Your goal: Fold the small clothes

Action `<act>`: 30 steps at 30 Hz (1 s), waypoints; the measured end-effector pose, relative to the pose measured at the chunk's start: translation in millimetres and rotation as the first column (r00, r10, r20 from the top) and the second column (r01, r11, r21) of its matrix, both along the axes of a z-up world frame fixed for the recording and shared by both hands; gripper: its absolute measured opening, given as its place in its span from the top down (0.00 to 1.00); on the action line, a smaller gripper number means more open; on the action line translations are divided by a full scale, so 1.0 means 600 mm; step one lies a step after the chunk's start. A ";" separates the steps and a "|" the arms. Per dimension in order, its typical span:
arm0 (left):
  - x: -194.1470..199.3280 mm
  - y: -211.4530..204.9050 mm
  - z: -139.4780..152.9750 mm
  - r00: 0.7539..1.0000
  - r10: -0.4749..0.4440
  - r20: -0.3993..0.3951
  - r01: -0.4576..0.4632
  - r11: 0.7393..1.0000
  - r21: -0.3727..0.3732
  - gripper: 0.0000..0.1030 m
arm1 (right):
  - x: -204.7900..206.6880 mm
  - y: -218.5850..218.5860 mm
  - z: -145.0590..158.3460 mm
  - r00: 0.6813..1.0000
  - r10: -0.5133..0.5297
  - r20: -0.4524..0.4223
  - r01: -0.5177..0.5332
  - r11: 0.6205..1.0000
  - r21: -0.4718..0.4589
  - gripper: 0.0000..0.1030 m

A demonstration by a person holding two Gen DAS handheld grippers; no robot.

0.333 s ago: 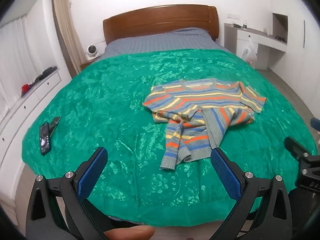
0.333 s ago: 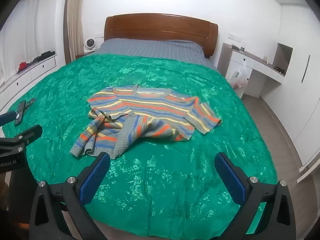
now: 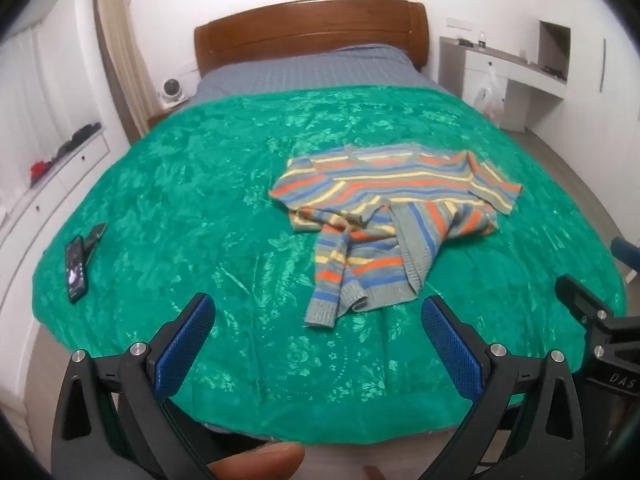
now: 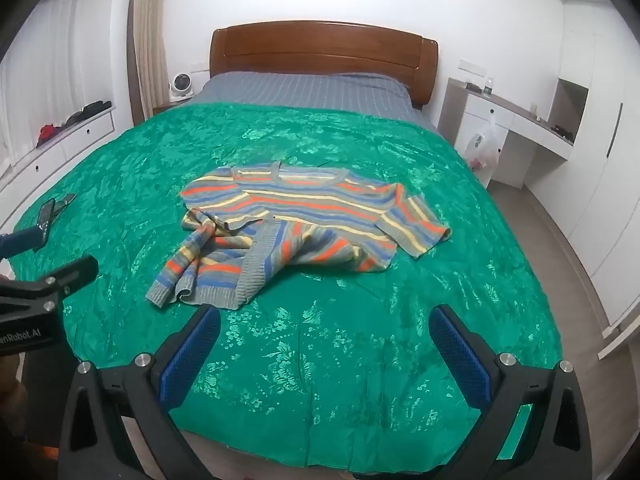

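Note:
A small striped sweater (image 3: 394,208) in grey, blue, orange and yellow lies rumpled on the green bedspread (image 3: 200,200), collar toward the headboard, one sleeve and the hem bunched toward me. It also shows in the right wrist view (image 4: 304,220). My left gripper (image 3: 316,320) is open and empty, held above the bed's near edge, just short of the sleeve cuff (image 3: 320,314). My right gripper (image 4: 324,330) is open and empty, over the bedspread (image 4: 360,360) in front of the sweater's hem (image 4: 256,272).
A phone (image 3: 75,270) and a dark object lie at the bed's left edge. A wooden headboard (image 3: 312,34) and grey sheet are at the far end. White drawers run along the left, a desk (image 4: 520,120) at the right. The left gripper's body (image 4: 40,284) shows at left.
Both views have shifted slightly nearer the bed; the sweater has not moved and both grippers stay open.

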State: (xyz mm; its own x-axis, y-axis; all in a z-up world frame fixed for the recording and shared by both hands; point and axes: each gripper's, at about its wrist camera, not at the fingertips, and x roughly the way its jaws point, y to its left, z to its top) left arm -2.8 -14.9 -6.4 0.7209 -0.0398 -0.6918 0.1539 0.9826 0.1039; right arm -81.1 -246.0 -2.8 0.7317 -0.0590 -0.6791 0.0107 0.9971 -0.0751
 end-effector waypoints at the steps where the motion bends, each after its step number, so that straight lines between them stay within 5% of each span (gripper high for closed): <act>1: -0.001 -0.003 -0.001 1.000 -0.004 -0.003 0.004 1.000 -0.005 0.00 | 0.001 0.000 -0.001 1.000 -0.003 -0.002 0.003 1.000 0.004 0.00; 30: 0.016 0.027 -0.010 0.996 0.035 -0.079 -0.038 0.999 -0.032 0.00 | 0.019 0.008 -0.002 0.998 -0.019 -0.054 0.018 1.000 -0.017 0.00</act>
State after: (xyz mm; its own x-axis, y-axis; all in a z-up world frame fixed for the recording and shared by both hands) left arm 6.8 1.5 -12.5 0.6662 -0.0387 -0.7448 0.1240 0.9905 0.0595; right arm -69.4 -241.1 -4.2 0.6928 -0.0839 -0.7163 0.0248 0.9954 -0.0926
